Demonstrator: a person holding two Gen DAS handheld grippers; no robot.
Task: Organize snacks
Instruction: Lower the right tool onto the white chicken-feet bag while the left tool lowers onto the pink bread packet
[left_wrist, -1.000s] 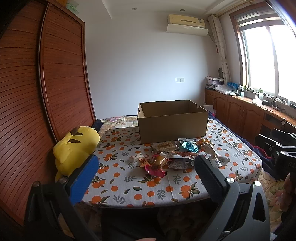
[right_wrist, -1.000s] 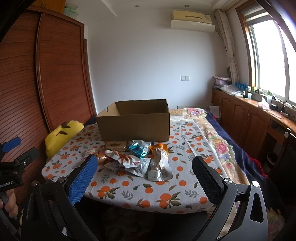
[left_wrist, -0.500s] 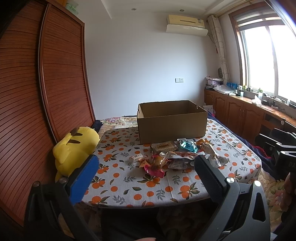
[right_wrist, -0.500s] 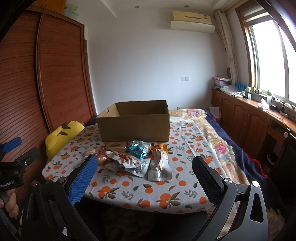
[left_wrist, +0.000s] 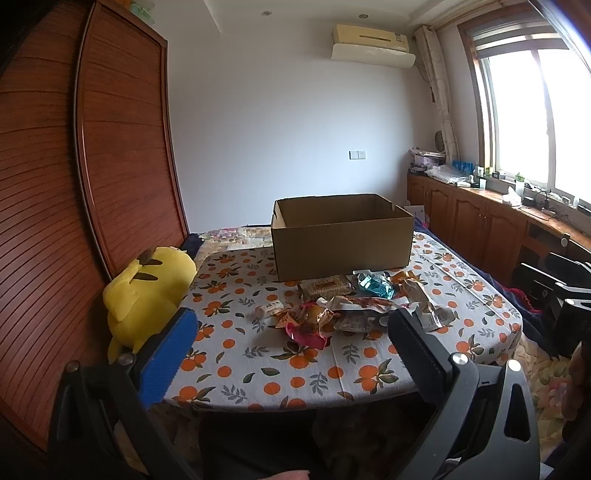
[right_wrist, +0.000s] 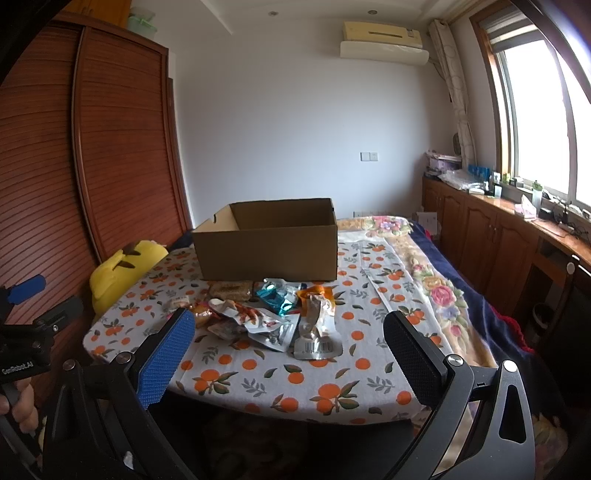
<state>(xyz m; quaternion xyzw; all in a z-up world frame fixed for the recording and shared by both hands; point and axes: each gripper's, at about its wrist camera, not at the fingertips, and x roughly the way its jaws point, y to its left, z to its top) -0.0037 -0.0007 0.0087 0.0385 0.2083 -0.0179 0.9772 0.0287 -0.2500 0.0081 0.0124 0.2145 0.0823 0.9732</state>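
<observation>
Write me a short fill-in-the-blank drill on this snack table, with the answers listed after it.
1. The snack packets lie on the tablecloth in front of the cardboard ____.
2. Both the left gripper and the right gripper have their jaws ____.
3. The plush toy beside the table is ____ in colour.
4. The tablecloth is printed with ____.

Answers: box; open; yellow; oranges

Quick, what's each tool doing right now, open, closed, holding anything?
Left tool: open, holding nothing.
Right tool: open, holding nothing.
</observation>
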